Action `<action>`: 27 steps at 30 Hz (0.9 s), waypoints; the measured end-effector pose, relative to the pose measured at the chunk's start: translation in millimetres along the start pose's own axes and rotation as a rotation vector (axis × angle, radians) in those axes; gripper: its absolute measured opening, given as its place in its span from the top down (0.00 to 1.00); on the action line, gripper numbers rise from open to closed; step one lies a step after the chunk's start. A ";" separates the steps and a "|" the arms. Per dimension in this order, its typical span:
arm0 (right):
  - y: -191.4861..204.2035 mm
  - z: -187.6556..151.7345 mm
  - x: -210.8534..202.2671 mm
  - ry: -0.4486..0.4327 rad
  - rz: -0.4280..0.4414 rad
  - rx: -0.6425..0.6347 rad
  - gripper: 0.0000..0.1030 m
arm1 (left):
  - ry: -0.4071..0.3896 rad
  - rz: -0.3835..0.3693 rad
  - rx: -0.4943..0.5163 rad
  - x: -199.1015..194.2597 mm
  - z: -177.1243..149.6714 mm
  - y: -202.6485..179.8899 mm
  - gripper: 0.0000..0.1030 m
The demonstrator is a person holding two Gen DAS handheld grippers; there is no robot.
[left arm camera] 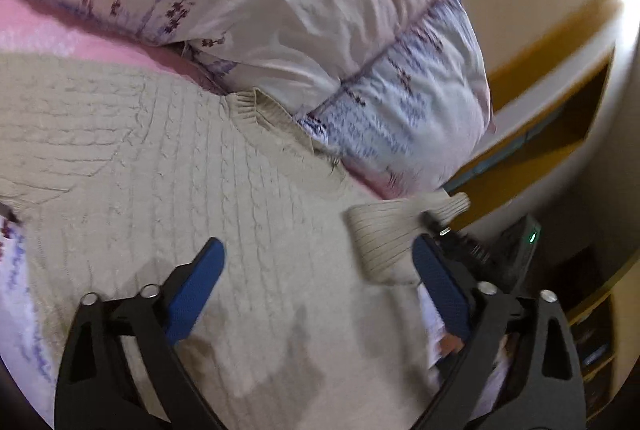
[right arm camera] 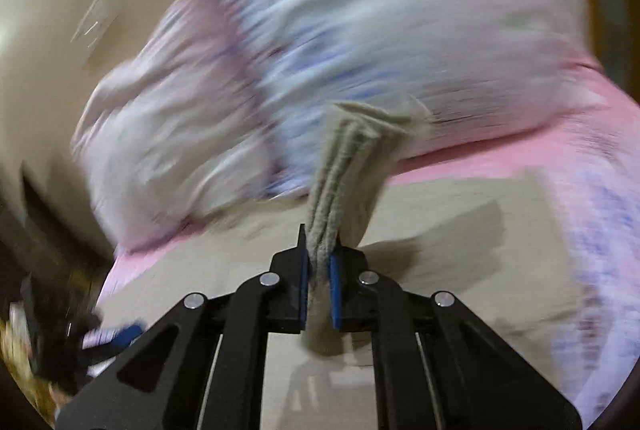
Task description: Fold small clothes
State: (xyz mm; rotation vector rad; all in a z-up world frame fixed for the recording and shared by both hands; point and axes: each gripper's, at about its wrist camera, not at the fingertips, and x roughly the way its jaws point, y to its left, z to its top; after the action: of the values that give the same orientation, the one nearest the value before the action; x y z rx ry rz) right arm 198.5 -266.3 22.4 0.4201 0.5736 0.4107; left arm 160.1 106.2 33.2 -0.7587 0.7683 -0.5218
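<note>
on a pink bed (left arm camera: 48, 34), beige sweater (left arm camera: 168, 150), left fingers (left arm camera: 200, 282) apart, right fingers (right arm camera: 336, 286) clamping its sleeve (right arm camera: 348, 166)

The left tool (left arm camera: 316, 254) is built of matte black plastic links, each with a teardrop-shaped cut-out near its base. Round silver rivets sit at the link joints, two toward 7 o'clock and two toward 4 o'clock of the left wrist view. Its fingers carry long blue pads (left arm camera: 196, 290) with a fine dotted texture. The right tool (right arm camera: 319, 262) has the same black frame, with four silver rivets in a row across its joints, thin pale rods running between the links, and narrow blue pads (right arm camera: 334, 294) lining the inner finger faces.
</note>
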 end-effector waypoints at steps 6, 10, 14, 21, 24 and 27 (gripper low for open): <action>64.5 -36.1 70.9 0.210 0.065 -0.159 0.93 | 0.044 0.001 -0.118 23.4 7.5 15.0 0.15; 74.6 -53.0 94.6 0.292 0.030 -0.193 0.91 | 0.072 0.028 -0.143 41.1 10.4 17.0 0.15; 80.8 -52.9 81.7 0.328 0.106 -0.203 0.40 | 0.101 0.058 -0.180 57.4 12.5 23.3 0.15; 37.0 -53.5 12.9 0.215 0.083 -0.113 0.29 | 0.108 0.125 -0.134 76.3 14.3 11.5 0.31; -7.1 -46.9 -17.7 0.134 0.030 0.011 0.29 | 0.151 0.152 -0.117 88.8 11.7 7.8 0.45; -57.4 -40.7 -55.1 0.002 -0.058 0.169 0.33 | 0.157 0.191 -0.105 95.9 10.2 8.8 0.49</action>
State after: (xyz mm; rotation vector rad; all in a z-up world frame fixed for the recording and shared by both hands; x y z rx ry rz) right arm 146.7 -330.1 -12.7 0.5633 0.6233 0.3080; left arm 228.6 52.2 -9.1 -0.7385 1.0095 -0.3731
